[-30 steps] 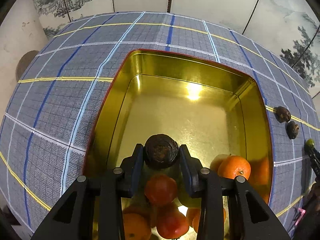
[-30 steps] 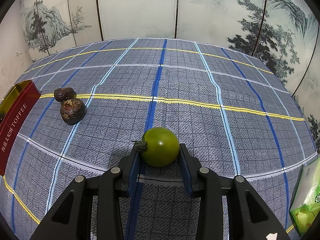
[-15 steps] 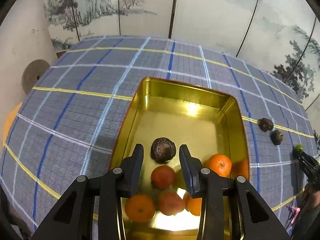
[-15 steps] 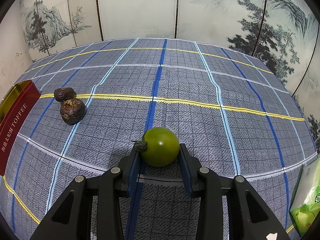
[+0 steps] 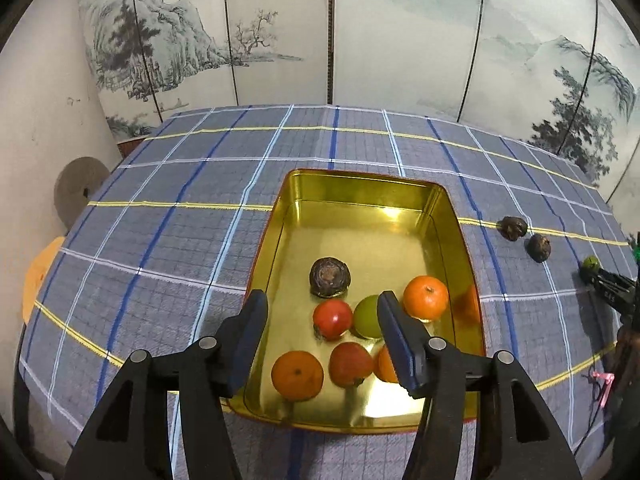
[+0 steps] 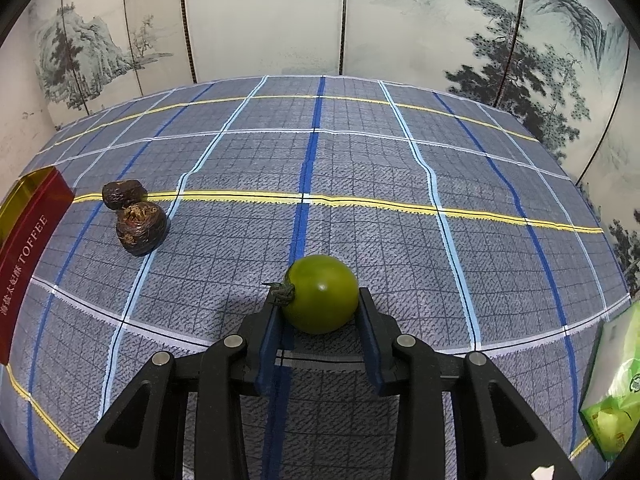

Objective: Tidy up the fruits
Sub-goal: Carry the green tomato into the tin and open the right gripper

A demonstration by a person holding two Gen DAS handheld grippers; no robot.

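While the left claw (image 5: 322, 312) hangs above the near end of the gold tin (image 5: 372, 190), its jaws have just been opening and now stand apart with nothing gripped between them. The tin, red on its outer wall, rests on the bench (image 5: 160, 240) under a blue checked cloth. Inside lie a dark wrinkled fruit (image 5: 330, 277) nearest the middle, then a red fruit (image 5: 333, 319), a green fruit (image 5: 368, 316) and an orange (image 5: 426, 297); nearer still are a second orange (image 5: 297, 376), another red fruit (image 5: 351, 364) and a third orange partly hidden by a claw finger. To the right of the tin, two more dark wrinkled fruits (image 6: 140, 229) lie touching on the cloth. The right claw (image 6: 320, 316) is clenched on a smooth, glossy green tomato (image 6: 322, 294) with a dried stem, low over the cloth. A green packet (image 6: 616, 392) lies at the far right edge.
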